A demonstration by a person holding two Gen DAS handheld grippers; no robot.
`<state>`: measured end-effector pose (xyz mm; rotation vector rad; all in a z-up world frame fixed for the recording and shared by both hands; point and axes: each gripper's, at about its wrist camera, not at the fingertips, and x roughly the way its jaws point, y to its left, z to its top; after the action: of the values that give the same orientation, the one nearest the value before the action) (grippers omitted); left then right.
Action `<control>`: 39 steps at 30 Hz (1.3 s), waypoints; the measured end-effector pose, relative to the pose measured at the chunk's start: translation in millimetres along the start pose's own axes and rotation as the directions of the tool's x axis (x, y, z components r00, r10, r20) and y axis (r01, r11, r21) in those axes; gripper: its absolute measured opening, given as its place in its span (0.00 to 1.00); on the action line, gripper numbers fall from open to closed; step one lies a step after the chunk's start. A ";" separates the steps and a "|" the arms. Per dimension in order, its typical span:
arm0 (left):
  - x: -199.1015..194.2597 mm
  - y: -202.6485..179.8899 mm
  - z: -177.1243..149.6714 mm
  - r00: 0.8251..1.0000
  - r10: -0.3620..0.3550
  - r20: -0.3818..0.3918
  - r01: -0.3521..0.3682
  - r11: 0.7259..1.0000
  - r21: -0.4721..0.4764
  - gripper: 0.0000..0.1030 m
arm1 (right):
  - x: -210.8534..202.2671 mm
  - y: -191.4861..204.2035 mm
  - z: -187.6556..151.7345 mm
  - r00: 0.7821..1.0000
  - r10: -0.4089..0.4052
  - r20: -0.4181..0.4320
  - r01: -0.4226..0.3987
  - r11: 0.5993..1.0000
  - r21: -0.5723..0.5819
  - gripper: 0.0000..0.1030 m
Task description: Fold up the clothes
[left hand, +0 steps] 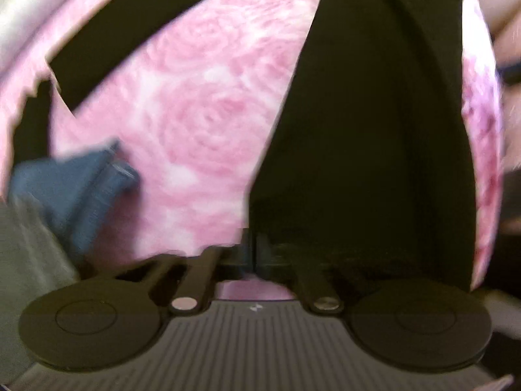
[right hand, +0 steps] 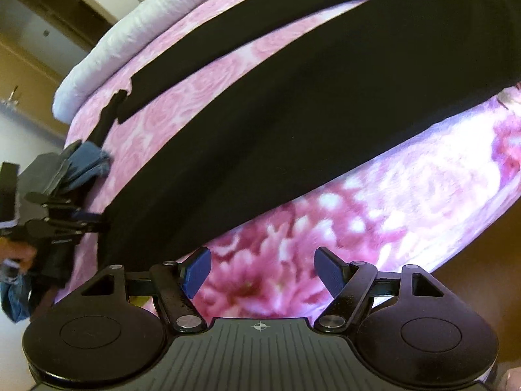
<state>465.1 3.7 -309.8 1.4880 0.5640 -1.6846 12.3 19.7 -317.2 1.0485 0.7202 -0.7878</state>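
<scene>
Overall, the work surface is a bed covered by a pink rose-print blanket (right hand: 267, 280); a white quilted layer (right hand: 130, 26) shows along its far edge. At far left of the right wrist view, the room shows a pale wall and brown wooden door frames (right hand: 68, 6).

Item count: one black garment, one blue denim piece, two grippers.

From left to right in the right wrist view: the left gripper (right hand: 94, 224) sits at the bed's left edge, held in a person's hand (right hand: 19, 254), with its tips at the edge of the black garment (right hand: 293, 130). The blue denim piece (right hand: 88, 163) lies just beyond that gripper on the blanket. The black garment spreads across the middle of the bed as two long bands with a strip of blanket between them.

In the left wrist view, the left gripper (left hand: 255, 254) has its fingers drawn together on dark fabric of the black garment (left hand: 374, 130); the frame is blurred. The denim piece (left hand: 75, 189) lies at left.

The right gripper (right hand: 262, 270) stands wide, blue pads (right hand: 195, 270) well apart, nothing between them, over bare blanket just beside the garment's near edge.
</scene>
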 end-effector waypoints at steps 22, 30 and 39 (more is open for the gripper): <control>-78.3 -151.0 -67.5 0.952 0.104 0.288 -0.230 0.863 0.449 0.45 | -23.8 -146.7 52.9 0.950 -0.138 0.282 0.003 0.902 0.431 0.62; -29.3 -186.1 -89.7 0.923 0.272 0.273 -0.385 0.689 0.614 0.39 | -27.5 -194.8 64.1 0.925 -0.166 0.342 -0.055 0.831 0.553 0.31; -34.7 -173.6 -80.3 0.943 0.238 0.231 -0.330 0.736 0.591 0.02 | -33.7 -194.0 76.1 0.955 -0.151 0.255 -0.003 0.856 0.516 0.01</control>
<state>375.1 175.4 -323.3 1.7714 -0.3473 -1.7888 -157.4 -100.2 -354.4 1.3504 0.2989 -1.2157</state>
